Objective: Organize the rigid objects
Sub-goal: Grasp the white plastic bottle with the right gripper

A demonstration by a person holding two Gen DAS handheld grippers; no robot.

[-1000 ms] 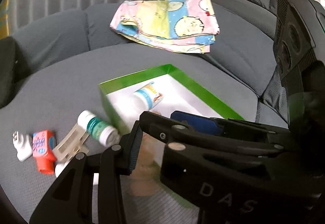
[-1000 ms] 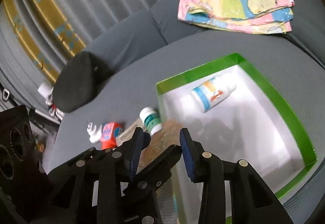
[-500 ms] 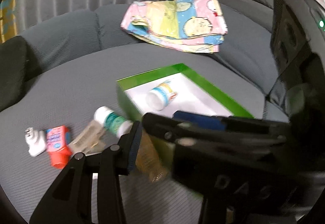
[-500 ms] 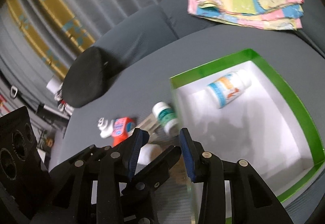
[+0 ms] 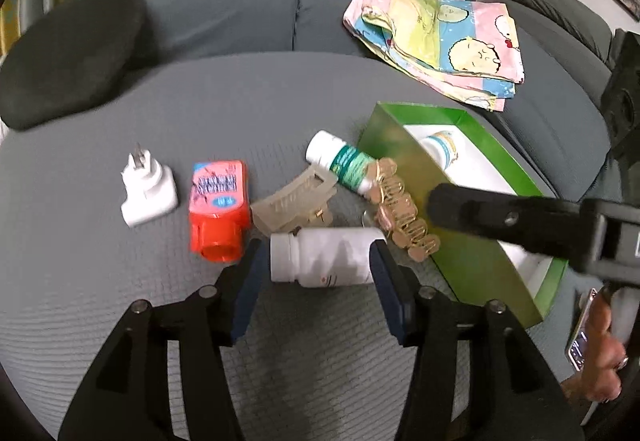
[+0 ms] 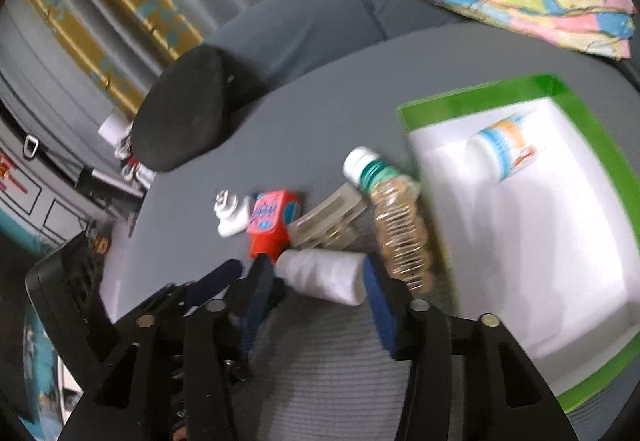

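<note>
A white pill bottle [image 5: 324,261] lies on the grey cushion, lengthwise between the open fingers of my left gripper [image 5: 316,281]; it also shows in the right wrist view [image 6: 324,277]. My right gripper [image 6: 316,297] is open, its fingers either side of that bottle. Beside the bottle lie a gold chain piece [image 5: 400,209], a green-labelled bottle [image 5: 340,163], a beige hair claw [image 5: 294,201], a red-pink container [image 5: 218,209] and a white plug [image 5: 146,185]. A green box [image 6: 560,89] with white inside holds a blue-orange labelled bottle [image 6: 504,145].
A folded cartoon-print cloth [image 5: 436,41] lies on the sofa behind the box. A black round cushion [image 5: 68,53] sits at the far left. The other gripper's black arm [image 5: 520,217] crosses over the box in the left wrist view.
Both views have swung left, from over the box to the loose objects. The left gripper's fingers now flank the white bottle. The right gripper's jaws have spread wider.
</note>
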